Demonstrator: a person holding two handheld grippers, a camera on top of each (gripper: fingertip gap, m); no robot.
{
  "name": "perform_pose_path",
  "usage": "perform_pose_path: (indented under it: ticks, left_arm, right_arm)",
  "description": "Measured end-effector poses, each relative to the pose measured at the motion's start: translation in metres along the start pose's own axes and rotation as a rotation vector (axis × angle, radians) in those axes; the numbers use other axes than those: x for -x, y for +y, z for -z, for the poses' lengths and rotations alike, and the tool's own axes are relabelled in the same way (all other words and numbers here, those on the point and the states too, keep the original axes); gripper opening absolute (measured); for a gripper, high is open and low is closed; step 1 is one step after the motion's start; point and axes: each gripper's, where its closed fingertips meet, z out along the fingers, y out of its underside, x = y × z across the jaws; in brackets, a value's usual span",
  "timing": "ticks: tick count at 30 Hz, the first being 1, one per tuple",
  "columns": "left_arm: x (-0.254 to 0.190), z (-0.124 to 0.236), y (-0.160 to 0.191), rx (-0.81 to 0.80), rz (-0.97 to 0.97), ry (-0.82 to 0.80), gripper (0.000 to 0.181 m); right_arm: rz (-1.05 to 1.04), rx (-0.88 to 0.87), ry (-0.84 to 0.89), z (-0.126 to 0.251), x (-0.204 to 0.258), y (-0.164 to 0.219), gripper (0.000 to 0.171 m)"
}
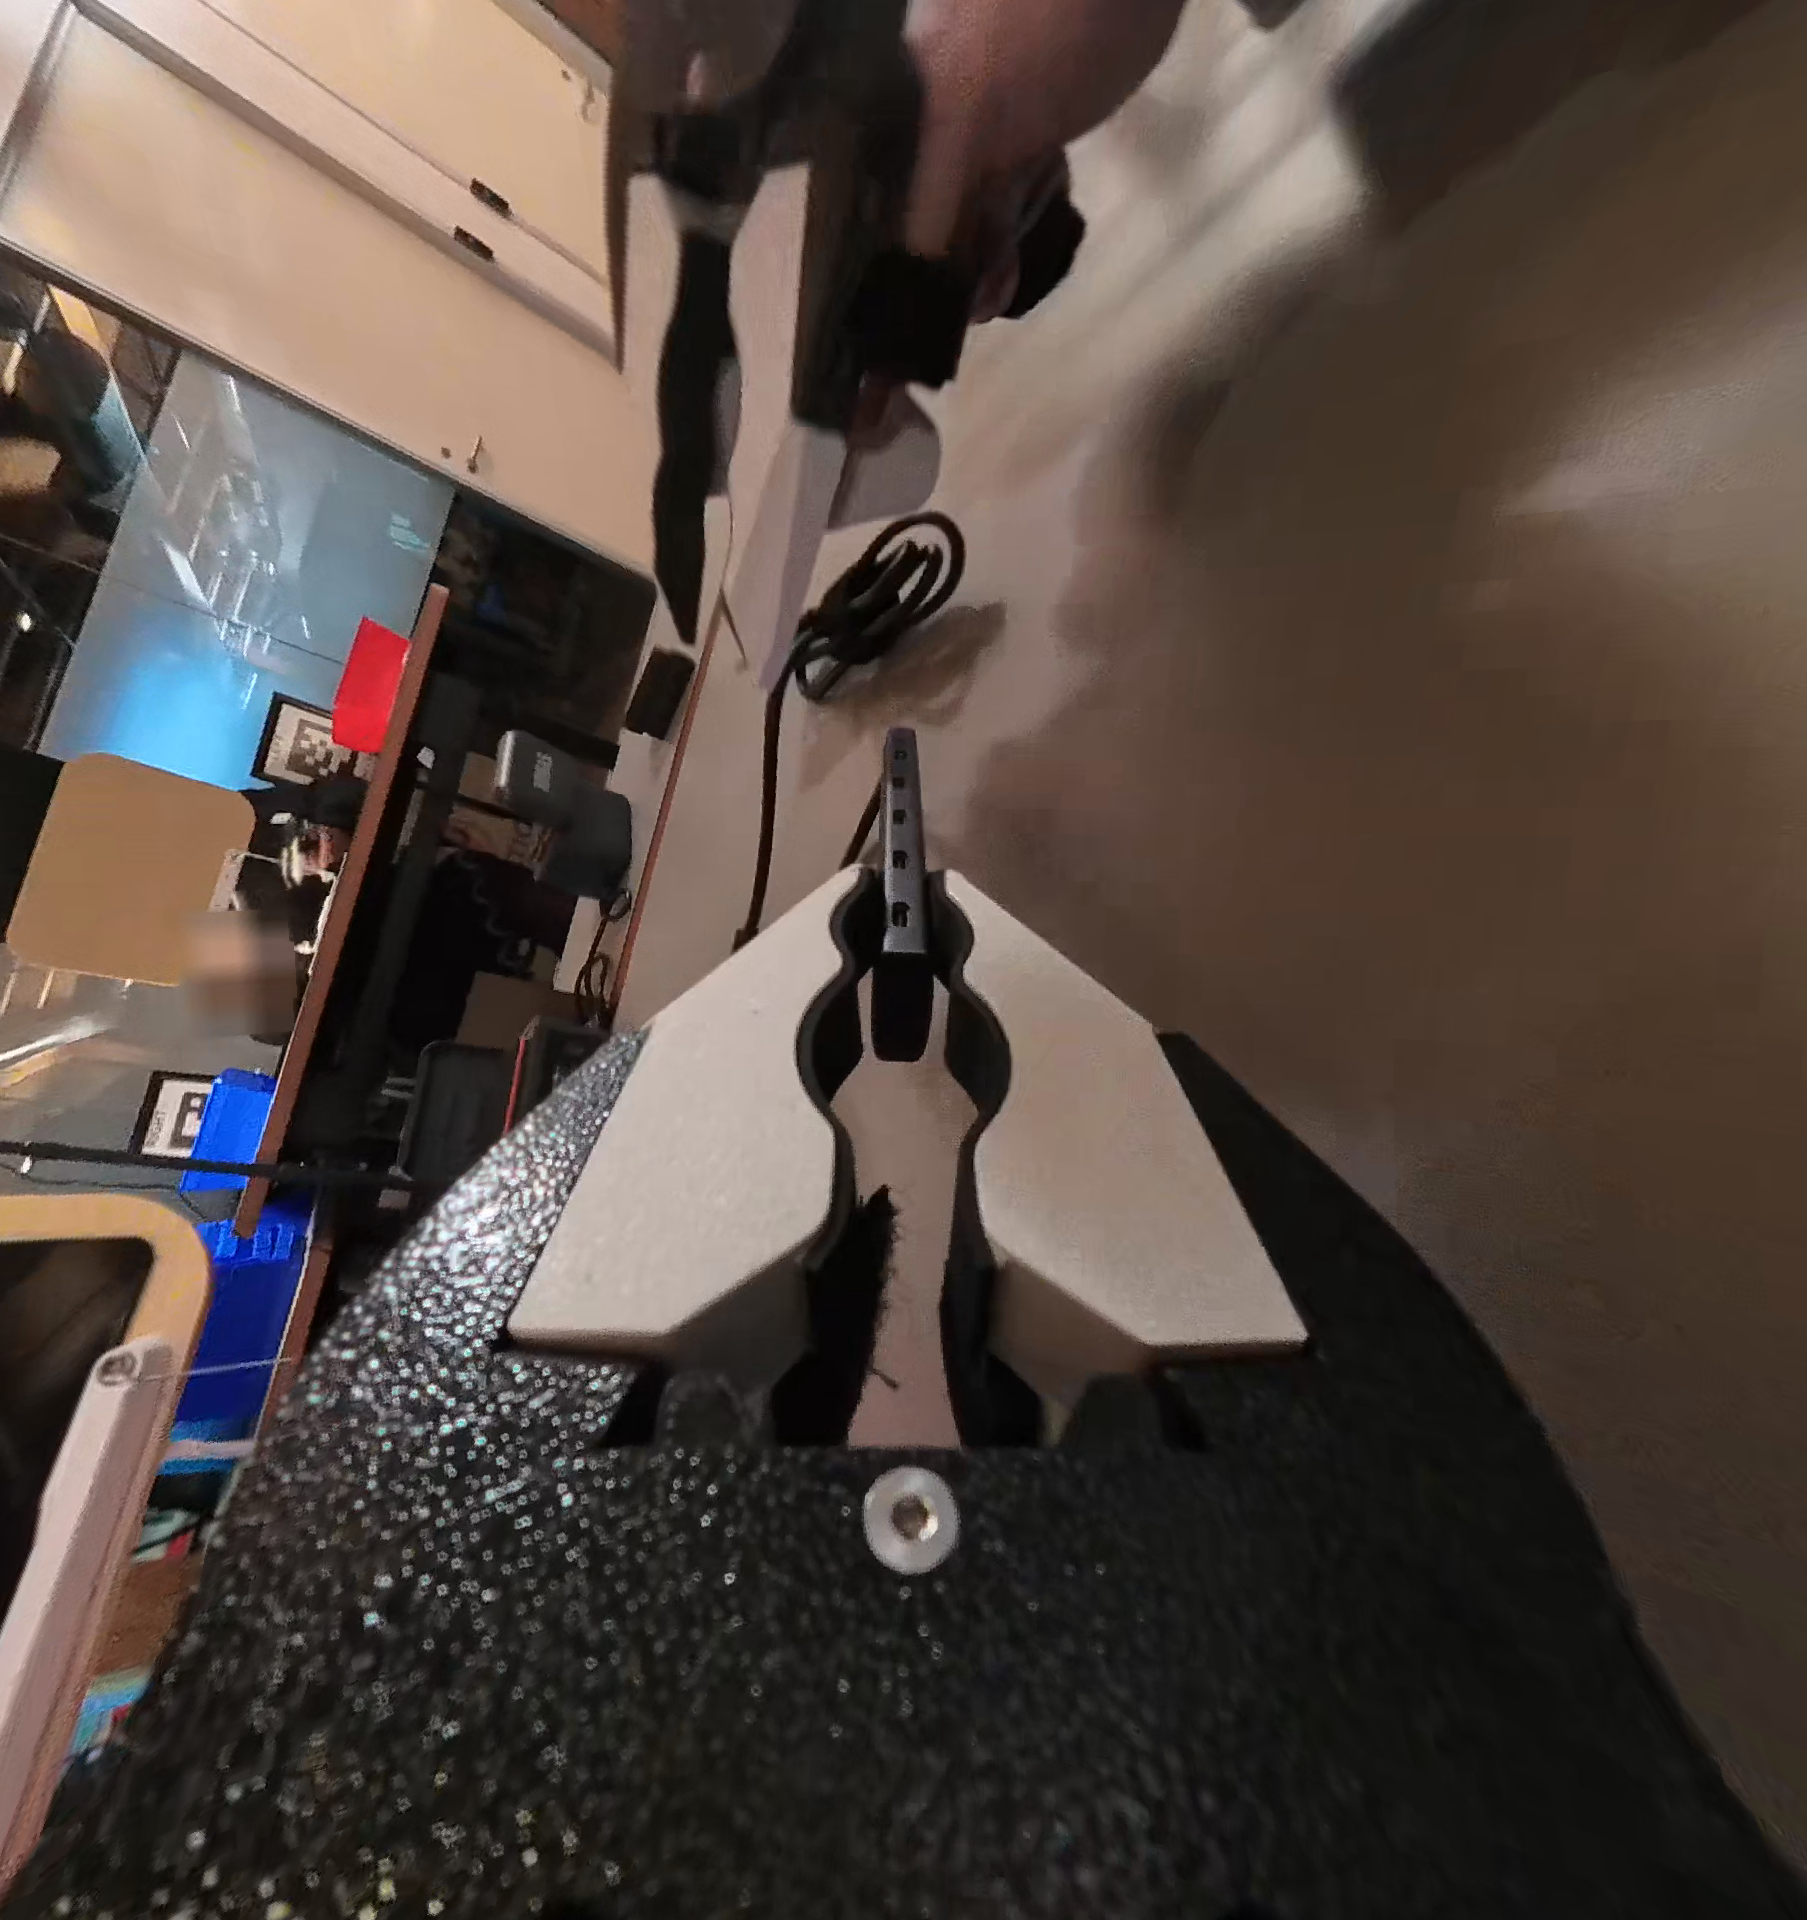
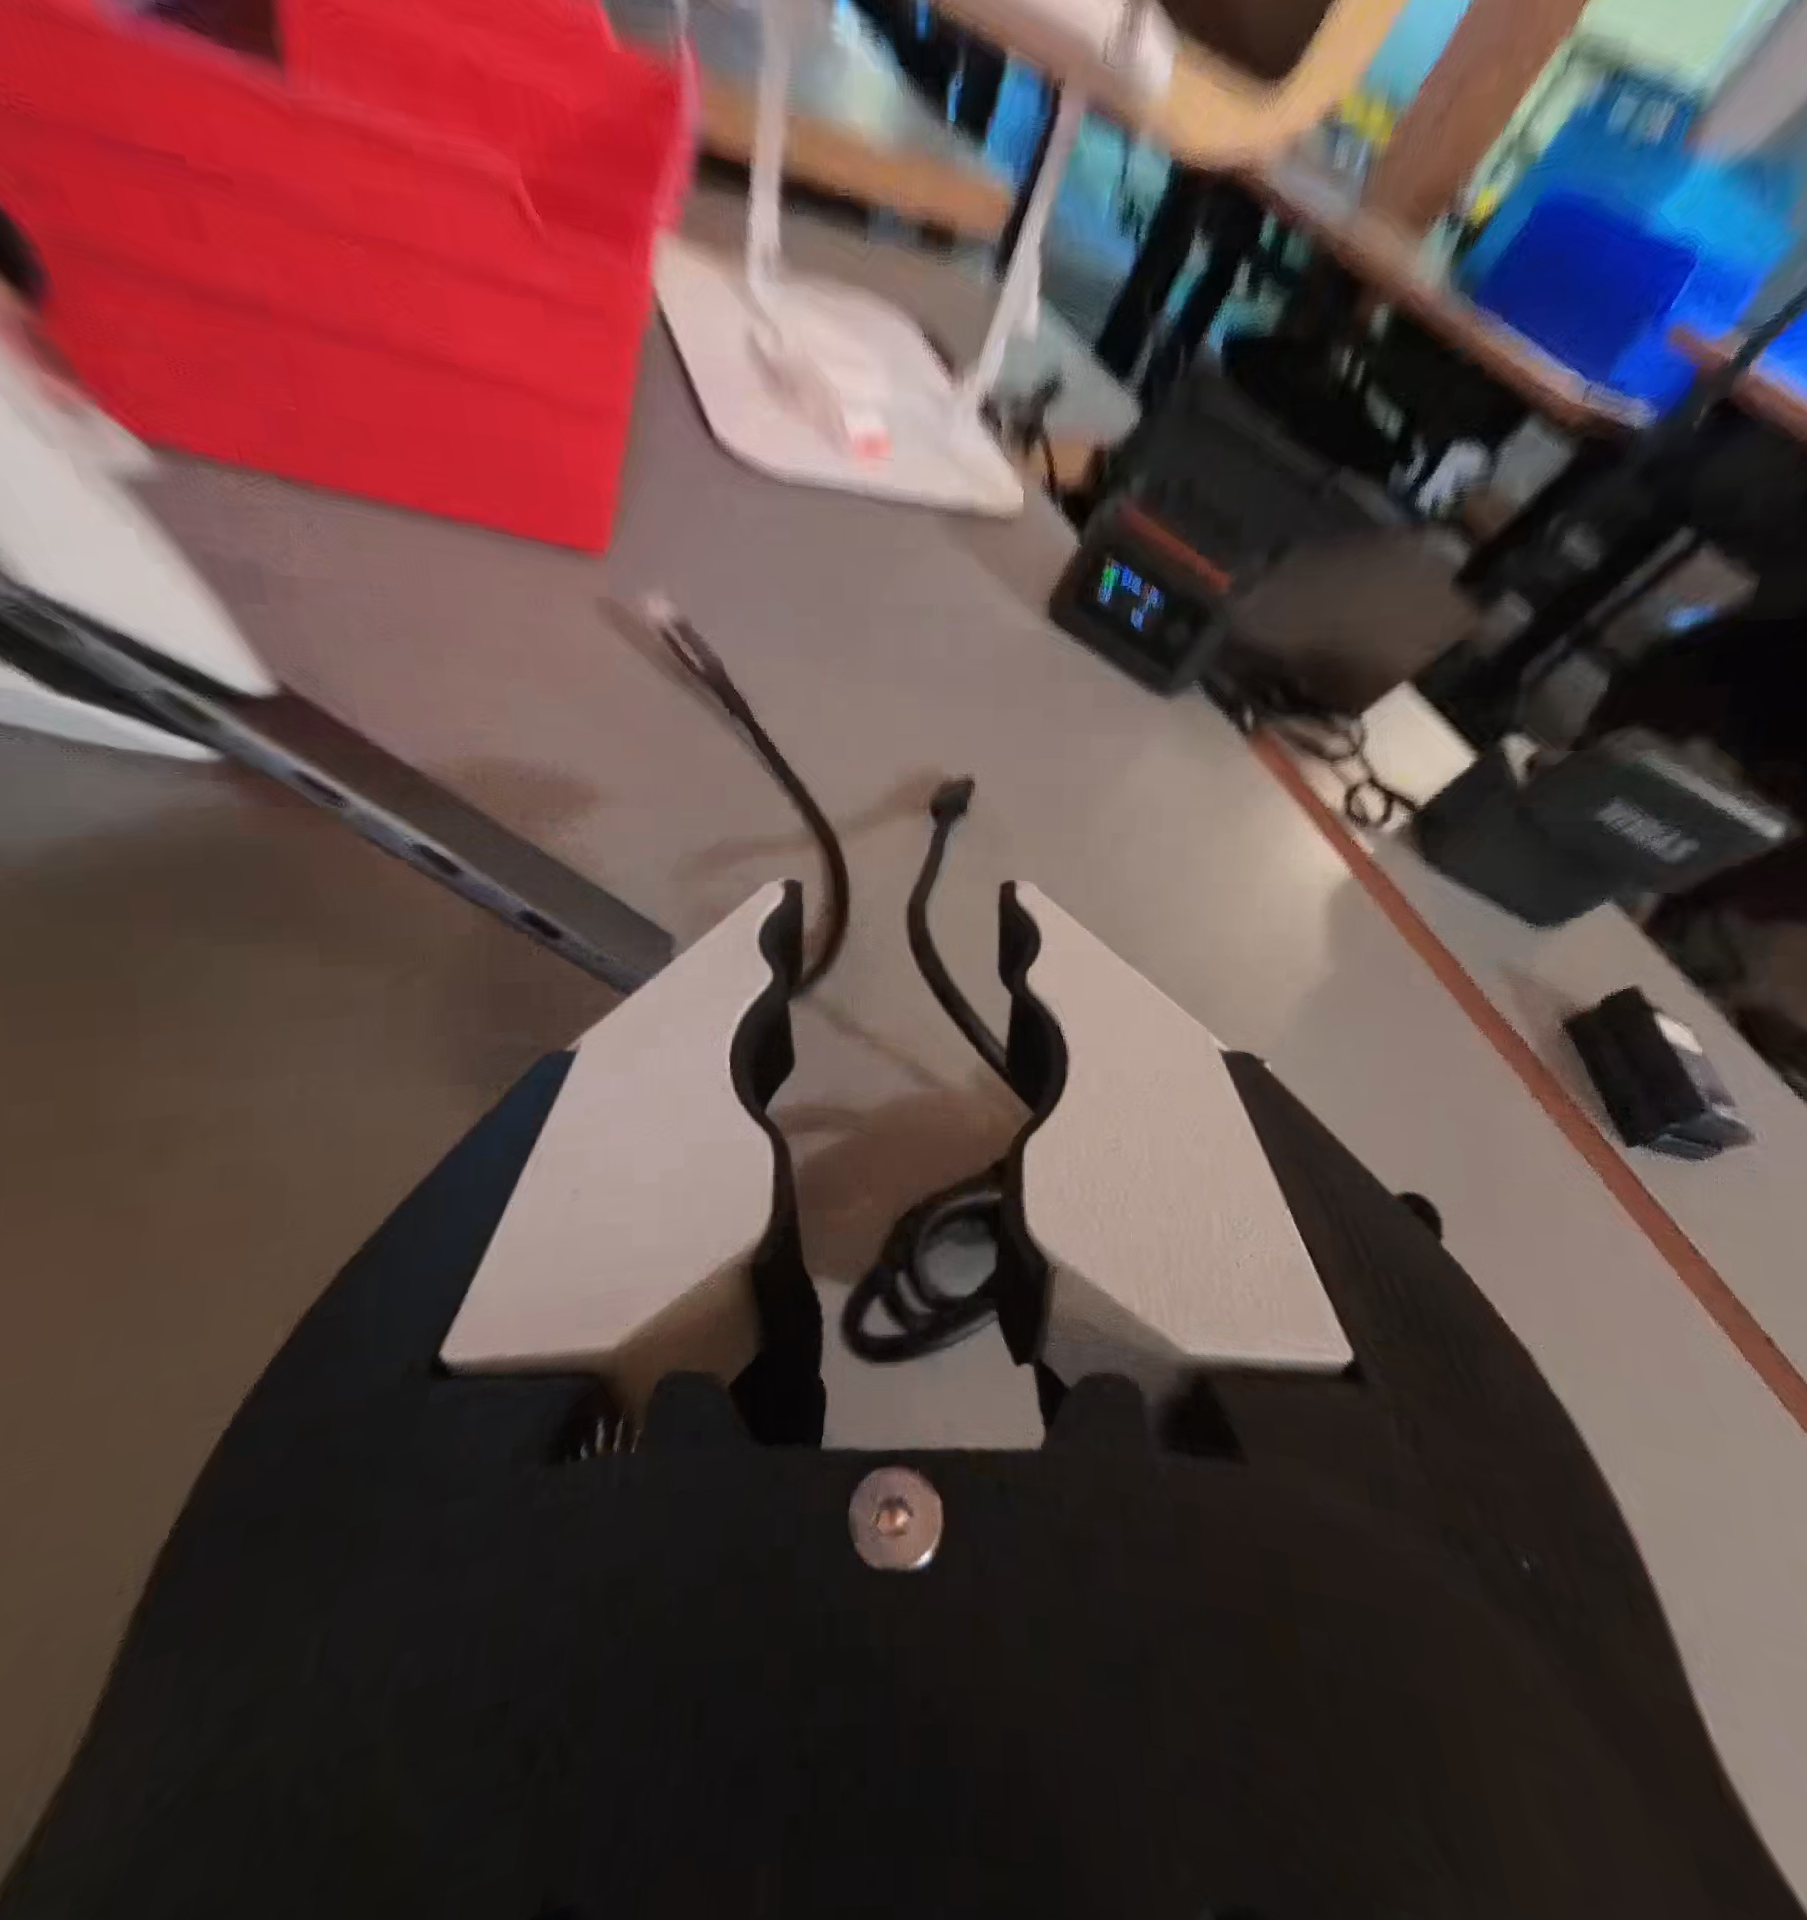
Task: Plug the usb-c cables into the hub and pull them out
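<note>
The left gripper is clamped on the hub, a slim grey bar held edge-up between its pale fingers, a row of small ports running along the exposed edge that juts past the fingertips. Just beyond the hub's tip, a coiled black cable lies on the grey table, with the right gripper hanging above it in a person's hand, blurred.

The right gripper is spread wide and holds nothing. Between its fingers and a little below them, a black usb-c cable snakes away across the table, its plug raised just ahead of the fingertips; a loose coil sits nearer the gripper's base. A second black cable curves off beside the left-hand finger. Farther left lies a flat grey laptop-like slab, with a red box beyond it. To the right rests a small black block near the table's edge.
</note>
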Motion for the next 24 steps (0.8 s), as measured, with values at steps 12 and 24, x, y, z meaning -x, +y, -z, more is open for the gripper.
perform_pose_path:
  ticks: [12,24]
  left_arm:
    - [0.012,-0.013,0.030,0.096,0.057,-0.079,0.008]
    - [0.024,-0.035,0.047,0.136,0.154,-0.144,0.007]
  right_arm:
    - [0.096,0.316,0.008,-0.045,-0.024,0.033,0.002]
    - [-0.538,0.096,-0.336,0.043,0.031,0.001,0.001]
